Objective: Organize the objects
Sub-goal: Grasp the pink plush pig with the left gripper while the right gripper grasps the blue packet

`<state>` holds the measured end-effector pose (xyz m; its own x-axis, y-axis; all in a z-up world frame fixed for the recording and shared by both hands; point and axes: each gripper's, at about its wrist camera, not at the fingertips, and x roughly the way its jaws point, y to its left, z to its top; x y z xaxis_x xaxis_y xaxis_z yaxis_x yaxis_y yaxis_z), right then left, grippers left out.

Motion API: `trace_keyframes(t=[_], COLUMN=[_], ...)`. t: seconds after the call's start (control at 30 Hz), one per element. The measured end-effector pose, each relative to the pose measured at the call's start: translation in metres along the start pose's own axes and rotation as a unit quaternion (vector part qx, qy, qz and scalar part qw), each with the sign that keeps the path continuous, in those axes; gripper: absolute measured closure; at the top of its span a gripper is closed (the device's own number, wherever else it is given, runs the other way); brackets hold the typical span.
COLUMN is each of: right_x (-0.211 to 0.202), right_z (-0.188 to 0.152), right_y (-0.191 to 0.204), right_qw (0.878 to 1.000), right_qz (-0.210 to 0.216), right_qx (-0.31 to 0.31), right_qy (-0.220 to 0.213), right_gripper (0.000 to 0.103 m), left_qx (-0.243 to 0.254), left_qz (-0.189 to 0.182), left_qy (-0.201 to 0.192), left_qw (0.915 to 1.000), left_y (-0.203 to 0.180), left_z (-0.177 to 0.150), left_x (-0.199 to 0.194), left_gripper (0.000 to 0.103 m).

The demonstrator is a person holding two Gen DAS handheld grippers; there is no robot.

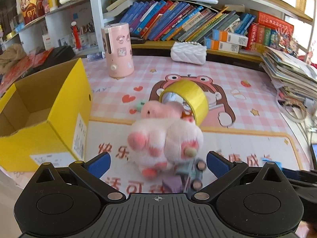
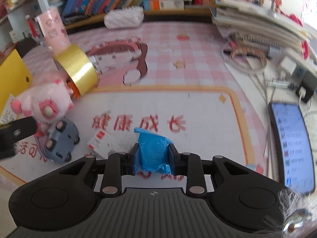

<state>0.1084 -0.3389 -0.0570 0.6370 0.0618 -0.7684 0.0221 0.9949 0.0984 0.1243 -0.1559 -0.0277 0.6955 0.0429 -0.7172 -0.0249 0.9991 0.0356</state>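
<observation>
Right now our right claw [image 2: 152,159] is clenched on a crumpled blue plastic wad [image 2: 153,152], its pads pressing the wad's two sides low over the desk [image 2: 198,107]. We judge the wad light and soft; it gives under the pads, so a hold across its thick middle, as now, should keep it from slipping out, whereas the loose flap on top would tear or slide.

Our left claw [image 1: 158,163] hangs released, jaws spread wide, with the pink plush toy [image 1: 164,136] lying on the desk just ahead of them and nothing pressed. The plush looks light and squashy, best taken across the body rather than by a paw. Touching it are a grey toy car [image 2: 61,144], stiff and likely to roll, and a gold tape roll [image 1: 188,97] leaning on its far side, rigid and smooth. A small white packet [image 2: 103,142] lies flat beside the car. The yellow box [image 1: 47,107] stands open to the left, seemingly the place for them.
</observation>
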Motion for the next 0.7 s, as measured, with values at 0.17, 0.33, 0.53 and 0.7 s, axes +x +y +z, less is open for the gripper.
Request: trace_keyframes(t=[0.17, 0.33, 0.53, 0.7], right_x=[-0.014, -0.017, -0.015, -0.011], right_z=[0.013, 0.021, 0.025, 0.030], right_y=[0.000, 0.007, 0.007, 0.004], right_qw=[0.998, 0.994, 0.992, 0.993], right_qz=[0.014, 0.035, 0.048, 0.048], right_qx=[-0.036, -0.078, -0.091, -0.083], right_qy=[-0.047, -0.066, -0.070, -0.067], right_gripper=[0.077, 0.077, 0.077, 0.077], left_qx=[-0.009, -0.007, -0.010, -0.006], left_qz=[0.009, 0.010, 0.013, 0.003], left_qy=[0.014, 0.037, 0.033, 0.029], left_qw=[0.9998, 0.9992, 0.9993, 0.9996], left_y=[-0.003, -0.010, -0.012, -0.009], left_z=[0.014, 0.022, 0.024, 0.026], left_x=[0.025, 0.049, 0.058, 0.053], left_gripper=[0.000, 0.000, 0.001, 0.011])
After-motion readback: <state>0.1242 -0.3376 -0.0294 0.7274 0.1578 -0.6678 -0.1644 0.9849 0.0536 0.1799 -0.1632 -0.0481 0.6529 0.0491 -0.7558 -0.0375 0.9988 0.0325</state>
